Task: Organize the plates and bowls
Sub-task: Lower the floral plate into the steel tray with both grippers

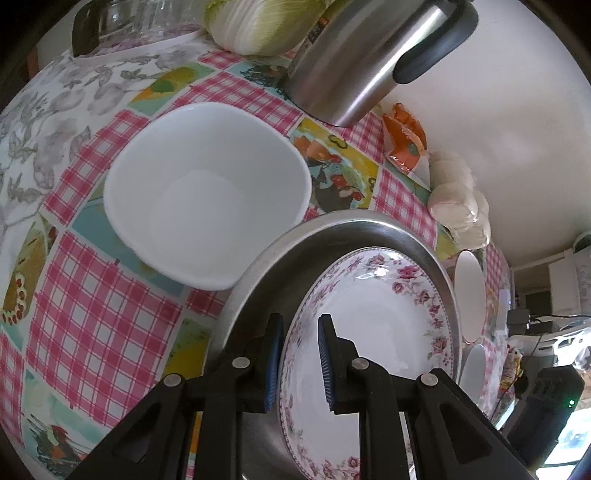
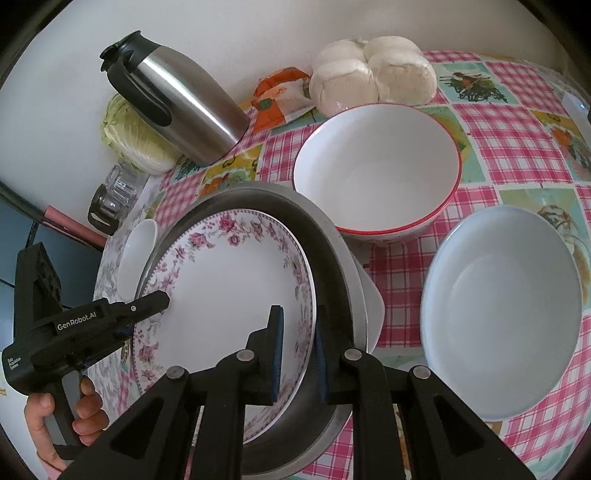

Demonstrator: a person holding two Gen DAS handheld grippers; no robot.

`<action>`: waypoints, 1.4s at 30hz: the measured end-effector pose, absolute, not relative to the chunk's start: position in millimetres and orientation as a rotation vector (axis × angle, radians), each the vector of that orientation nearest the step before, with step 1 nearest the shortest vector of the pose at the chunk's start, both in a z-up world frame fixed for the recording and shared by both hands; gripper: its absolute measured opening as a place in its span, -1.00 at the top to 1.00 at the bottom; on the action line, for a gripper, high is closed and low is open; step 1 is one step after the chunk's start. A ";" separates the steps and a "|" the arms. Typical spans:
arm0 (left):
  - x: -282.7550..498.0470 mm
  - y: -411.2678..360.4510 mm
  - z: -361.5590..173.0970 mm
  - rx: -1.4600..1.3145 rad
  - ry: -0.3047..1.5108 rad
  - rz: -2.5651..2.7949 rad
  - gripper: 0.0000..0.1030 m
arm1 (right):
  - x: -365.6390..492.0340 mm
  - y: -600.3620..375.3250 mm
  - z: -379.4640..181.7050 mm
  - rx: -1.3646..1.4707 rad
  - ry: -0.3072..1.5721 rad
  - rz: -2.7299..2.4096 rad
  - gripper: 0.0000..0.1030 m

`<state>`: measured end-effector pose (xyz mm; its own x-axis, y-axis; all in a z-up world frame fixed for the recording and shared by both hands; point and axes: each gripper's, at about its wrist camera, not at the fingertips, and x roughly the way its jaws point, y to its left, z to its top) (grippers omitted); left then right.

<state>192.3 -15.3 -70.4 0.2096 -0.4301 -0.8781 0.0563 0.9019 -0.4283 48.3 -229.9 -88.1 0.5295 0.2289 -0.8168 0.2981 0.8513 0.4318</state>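
Observation:
A floral-rimmed plate (image 1: pixel 376 332) (image 2: pixel 229 291) sits inside a metal pan (image 1: pixel 332 236) (image 2: pixel 328 251). My left gripper (image 1: pixel 300 363) straddles the plate's rim, one finger outside and one inside, with a small gap showing; it shows in the right wrist view (image 2: pixel 147 306) at the plate's left rim. My right gripper (image 2: pixel 298 356) straddles the plate's right rim the same way. A plain white bowl (image 1: pixel 207 192) stands left of the pan. A red-rimmed white bowl (image 2: pixel 376 170) and a pale blue bowl (image 2: pixel 502 310) stand to the right.
A steel thermos jug (image 1: pixel 365 55) (image 2: pixel 184 103), a cabbage (image 1: pixel 258 22) (image 2: pixel 133 144), a glass jar (image 2: pixel 110 199), an orange packet (image 2: pixel 280 96) and bagged buns (image 2: pixel 373 74) line the wall. Another white dish (image 2: pixel 373 306) lies under the pan. The table has a pink checked cloth (image 1: pixel 96 306).

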 end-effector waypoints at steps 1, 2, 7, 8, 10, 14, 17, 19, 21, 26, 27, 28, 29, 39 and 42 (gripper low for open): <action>192.4 -14.6 -71.2 -0.336 1.325 -0.346 0.60 | 48.4 -229.8 -88.6 0.578 1.028 -0.044 0.68; 192.7 -13.9 -72.1 -0.335 1.328 -0.343 0.60 | 48.4 -229.8 -88.7 0.577 1.029 -0.043 0.68; 193.6 -15.3 -74.3 -0.313 1.329 -0.330 0.60 | 48.9 -227.3 -89.6 0.556 1.034 -0.051 0.68; 193.6 -15.1 -74.4 -0.310 1.328 -0.328 0.60 | 49.1 -226.8 -90.0 0.553 1.035 -0.052 0.68; 194.2 -15.6 -74.8 -0.305 1.328 -0.322 0.60 | 48.9 -225.7 -90.4 0.539 1.037 -0.057 0.68; 193.6 -15.8 -74.6 -0.296 1.325 -0.315 0.60 | 53.1 -217.8 -90.3 0.468 1.048 -0.084 0.68; 193.9 -16.2 -74.8 -0.297 1.326 -0.314 0.60 | 53.9 -214.6 -90.3 0.432 1.052 -0.097 0.67; 194.5 -16.3 -75.0 -0.299 1.328 -0.312 0.60 | 54.2 -214.2 -90.4 0.424 1.052 -0.100 0.67; 194.9 -16.6 -75.1 -0.296 1.331 -0.311 0.57 | 54.4 -214.1 -90.5 0.426 1.051 -0.102 0.67; 194.4 -20.5 -73.1 -0.253 1.331 -0.301 0.54 | 55.5 -213.2 -90.0 0.426 1.054 -0.112 0.67; 194.4 -20.9 -72.1 -0.246 1.327 -0.297 0.54 | 55.7 -212.9 -89.2 0.420 1.050 -0.116 0.67; 194.3 -21.2 -70.4 -0.243 1.319 -0.296 0.53 | 55.3 -212.8 -87.4 0.413 1.041 -0.122 0.67; 194.1 -21.4 -68.6 -0.238 1.314 -0.294 0.53 | 54.8 -212.9 -84.9 0.406 1.031 -0.128 0.67; 187.8 -24.8 -39.9 -0.161 1.250 -0.304 0.40 | 47.6 -215.4 -55.7 0.397 0.955 -0.136 0.67; 184.1 -27.1 -28.5 -0.147 1.220 -0.311 0.00 | 44.8 -214.4 -45.6 0.378 0.942 -0.144 0.67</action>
